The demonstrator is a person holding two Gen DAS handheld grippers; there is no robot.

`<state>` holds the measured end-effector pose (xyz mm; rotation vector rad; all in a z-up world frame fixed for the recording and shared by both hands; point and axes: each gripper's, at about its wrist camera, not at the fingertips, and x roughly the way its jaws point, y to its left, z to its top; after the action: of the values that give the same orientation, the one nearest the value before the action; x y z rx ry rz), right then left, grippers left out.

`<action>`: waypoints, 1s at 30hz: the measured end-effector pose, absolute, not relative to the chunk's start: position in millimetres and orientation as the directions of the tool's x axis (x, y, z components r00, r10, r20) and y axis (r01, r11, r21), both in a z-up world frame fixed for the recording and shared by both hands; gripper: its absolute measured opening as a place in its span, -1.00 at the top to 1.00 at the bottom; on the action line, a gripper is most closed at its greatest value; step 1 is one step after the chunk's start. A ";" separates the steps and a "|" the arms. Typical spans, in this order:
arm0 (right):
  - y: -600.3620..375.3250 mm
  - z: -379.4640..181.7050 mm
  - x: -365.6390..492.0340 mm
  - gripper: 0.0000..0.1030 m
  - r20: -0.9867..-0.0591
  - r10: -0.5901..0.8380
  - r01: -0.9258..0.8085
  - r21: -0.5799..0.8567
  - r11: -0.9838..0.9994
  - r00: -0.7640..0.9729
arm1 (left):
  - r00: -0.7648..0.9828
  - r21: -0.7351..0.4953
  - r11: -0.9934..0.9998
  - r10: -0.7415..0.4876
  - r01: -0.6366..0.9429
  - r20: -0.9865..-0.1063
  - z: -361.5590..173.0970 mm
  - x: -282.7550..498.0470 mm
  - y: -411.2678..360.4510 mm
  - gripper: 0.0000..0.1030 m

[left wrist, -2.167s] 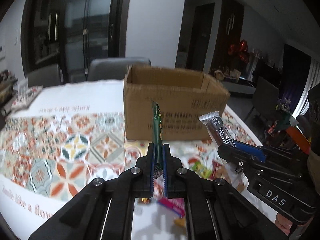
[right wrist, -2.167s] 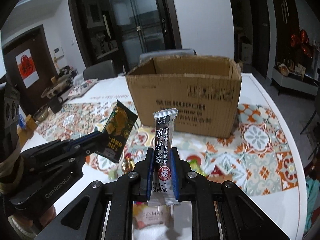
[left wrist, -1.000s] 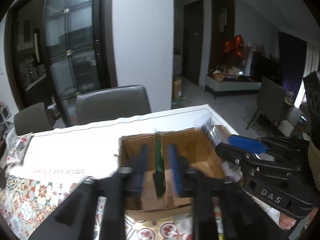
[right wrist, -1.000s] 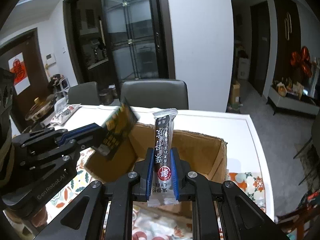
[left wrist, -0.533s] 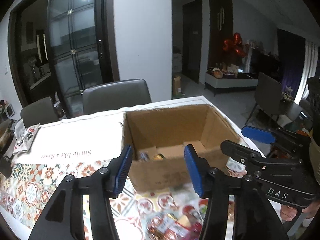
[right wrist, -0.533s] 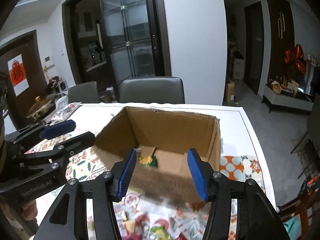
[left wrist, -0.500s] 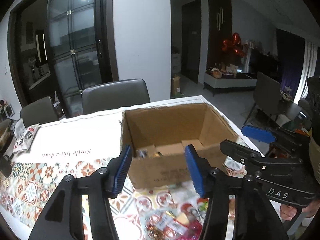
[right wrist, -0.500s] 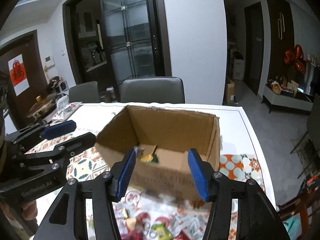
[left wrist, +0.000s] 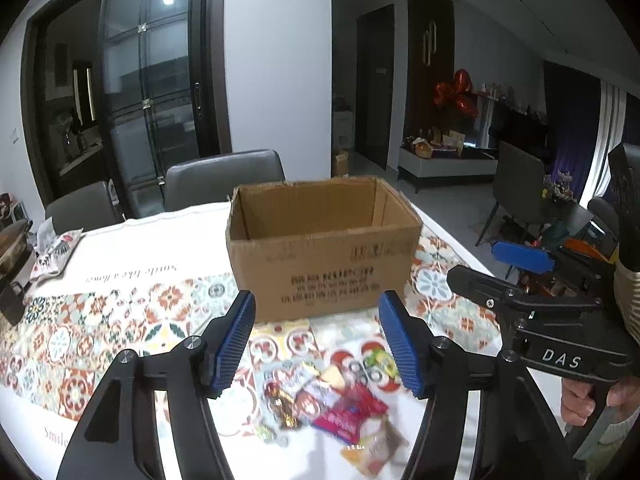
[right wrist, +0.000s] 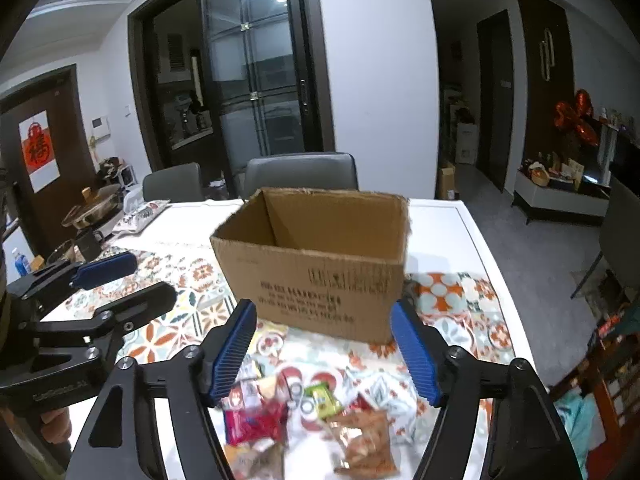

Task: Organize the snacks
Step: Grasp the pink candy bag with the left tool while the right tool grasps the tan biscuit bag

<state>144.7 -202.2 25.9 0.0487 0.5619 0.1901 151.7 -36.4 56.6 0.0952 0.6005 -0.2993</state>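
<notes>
An open cardboard box (left wrist: 320, 248) stands on the patterned tablecloth; it also shows in the right wrist view (right wrist: 316, 264). A pile of loose snack packets (left wrist: 332, 404) lies on the table in front of it, seen too in the right wrist view (right wrist: 308, 416). My left gripper (left wrist: 324, 344) is open and empty, above the pile and short of the box. My right gripper (right wrist: 324, 352) is open and empty, also above the pile. Each gripper shows in the other's view, the right one (left wrist: 516, 264) and the left one (right wrist: 112, 276). The box's inside is hidden.
Grey chairs (left wrist: 224, 176) stand behind the table. A patterned pouch (left wrist: 56, 252) and a pot (right wrist: 96, 200) sit at the far left. The table's right edge (right wrist: 492, 256) drops to the floor. A dark chair (left wrist: 516, 188) stands to the right.
Both grippers let their packets go over the box, opened, and have pulled back and lower. The box now looks farther off and the snack pile is in view below.
</notes>
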 end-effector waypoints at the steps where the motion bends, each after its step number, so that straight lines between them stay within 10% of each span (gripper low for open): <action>1: -201.5 22.2 139.9 -0.37 -0.528 0.188 -0.166 0.090 0.982 0.828 | 0.782 0.009 0.952 -0.245 0.305 -0.572 53.0 146.5 -37.6 -0.22; 30: -222.9 -95.0 137.3 -0.37 -0.762 0.132 -0.081 0.104 0.991 0.634 | 0.534 -0.069 0.959 -0.212 0.276 -0.818 -80.4 150.8 -52.8 -0.21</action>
<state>137.3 -222.9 -95.0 0.0619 0.8763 0.1215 150.8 -52.8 -80.4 0.0717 0.9642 -0.2910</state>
